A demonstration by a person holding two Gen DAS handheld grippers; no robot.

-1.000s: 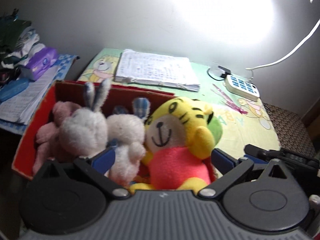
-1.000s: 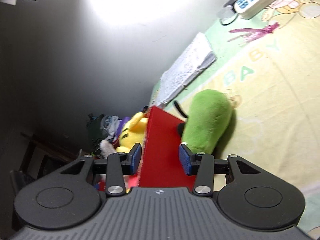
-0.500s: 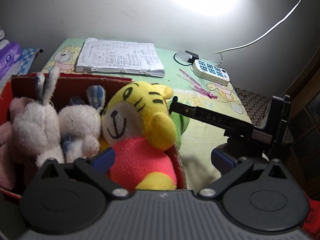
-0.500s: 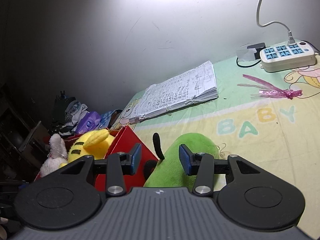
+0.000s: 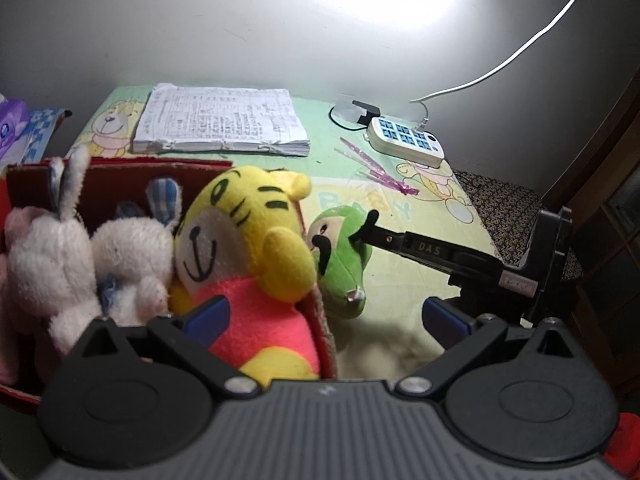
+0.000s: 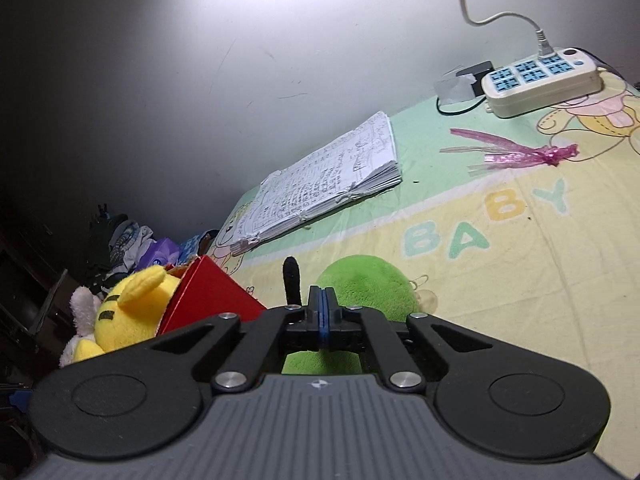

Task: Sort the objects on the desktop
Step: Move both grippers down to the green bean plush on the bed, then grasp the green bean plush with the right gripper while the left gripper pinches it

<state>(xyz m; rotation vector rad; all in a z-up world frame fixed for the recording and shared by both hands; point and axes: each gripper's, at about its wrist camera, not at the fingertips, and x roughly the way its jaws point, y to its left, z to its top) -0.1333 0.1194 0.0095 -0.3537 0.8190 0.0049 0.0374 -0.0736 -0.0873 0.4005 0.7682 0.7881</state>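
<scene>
Green plush toy [image 5: 340, 264]: in your left wrist view it lies on the surface [image 5: 400, 216], just outside the right wall of the red box [image 5: 120, 180] and touching it.
Red box contents: a yellow tiger [image 5: 248, 232] leans in the right end; two white rabbits [image 5: 52, 256] sit to its left.
Your left claw [image 5: 326, 318]: jaws wide apart and gripping nothing. One pad is in front of the tiger's pink body, the other over the bare cloth.
Your right claw [image 5: 362, 236]: it reaches in from the right, and its tip meets the green toy's head beside the black ear.
Far end of the surface: a stack of written pages [image 5: 220, 120], a pink ribbon scrap [image 5: 380, 168] and a white power strip [image 5: 404, 140].
Right wrist view, claw: the jaws have just been closing and the blue pads now stand together. You cannot tell whether any green fur is pinched between them.
Right wrist view, toy: the green body lies directly beyond and under the pads, and its black ear [image 6: 292, 280] stands upright just left of them.
Right wrist view, box: its red corner and the tiger's head show to the left.
</scene>
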